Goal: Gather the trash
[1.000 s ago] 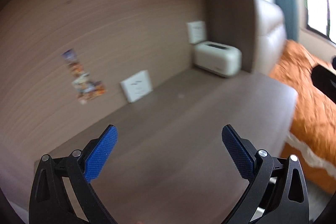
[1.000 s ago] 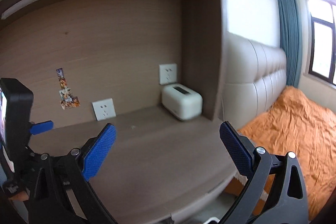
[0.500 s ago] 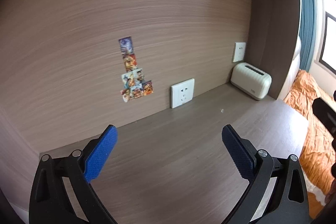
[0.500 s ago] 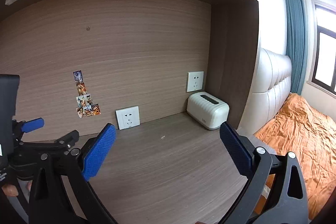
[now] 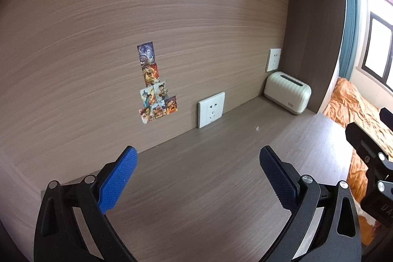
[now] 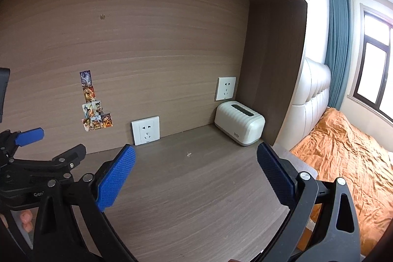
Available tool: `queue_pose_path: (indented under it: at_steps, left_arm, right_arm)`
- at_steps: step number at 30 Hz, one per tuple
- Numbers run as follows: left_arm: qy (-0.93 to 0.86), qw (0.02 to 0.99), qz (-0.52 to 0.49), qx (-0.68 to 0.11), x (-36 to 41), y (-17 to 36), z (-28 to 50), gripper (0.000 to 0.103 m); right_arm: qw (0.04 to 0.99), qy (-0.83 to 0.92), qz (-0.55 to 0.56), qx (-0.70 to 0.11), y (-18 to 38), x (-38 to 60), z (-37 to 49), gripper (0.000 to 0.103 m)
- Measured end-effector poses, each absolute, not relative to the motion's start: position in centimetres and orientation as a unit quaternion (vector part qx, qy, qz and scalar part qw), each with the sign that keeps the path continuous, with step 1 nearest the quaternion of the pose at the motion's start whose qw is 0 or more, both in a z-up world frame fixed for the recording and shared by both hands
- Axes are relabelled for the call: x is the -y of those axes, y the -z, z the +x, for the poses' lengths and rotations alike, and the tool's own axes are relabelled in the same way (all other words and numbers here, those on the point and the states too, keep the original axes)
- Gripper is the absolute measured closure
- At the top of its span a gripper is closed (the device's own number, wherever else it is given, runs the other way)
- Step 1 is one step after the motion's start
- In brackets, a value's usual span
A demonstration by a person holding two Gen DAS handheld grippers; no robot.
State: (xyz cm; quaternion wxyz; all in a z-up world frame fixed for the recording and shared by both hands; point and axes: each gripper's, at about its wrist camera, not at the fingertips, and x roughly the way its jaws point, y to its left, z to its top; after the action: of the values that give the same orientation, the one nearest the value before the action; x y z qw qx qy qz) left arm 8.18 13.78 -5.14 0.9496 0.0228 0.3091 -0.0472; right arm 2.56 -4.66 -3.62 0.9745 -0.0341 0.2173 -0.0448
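A tiny pale scrap (image 6: 188,154) is seen on the desk (image 6: 196,200), far of both grippers, between the lower socket and the white tissue box (image 6: 239,122). It lies nearly straight ahead of the right gripper (image 6: 195,178), but ahead and right of the left gripper (image 5: 197,179). Both jaws are held wide apart, empty. Its long axis cannot be told.

I see a wood-grain desk (image 6: 196,188) against a matching back panel (image 6: 147,41) carrying a sticker cluster (image 5: 154,85) and two wall sockets (image 5: 211,109). A cream tissue box (image 6: 239,122) occupies the corner; an orange bedspread (image 6: 343,151) lies beyond.
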Motion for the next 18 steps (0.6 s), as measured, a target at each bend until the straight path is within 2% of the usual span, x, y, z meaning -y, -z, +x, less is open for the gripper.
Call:
queue_pose_path:
  at_steps: [18]
  left_arm:
    - [0.055, 0.95, 0.03, -0.305, -14.3, 5.7, 8.1, 0.005]
  right_arm:
    - [0.969, 0.062, -0.044, -0.236, 4.5, 3.1, 3.5, 0.005]
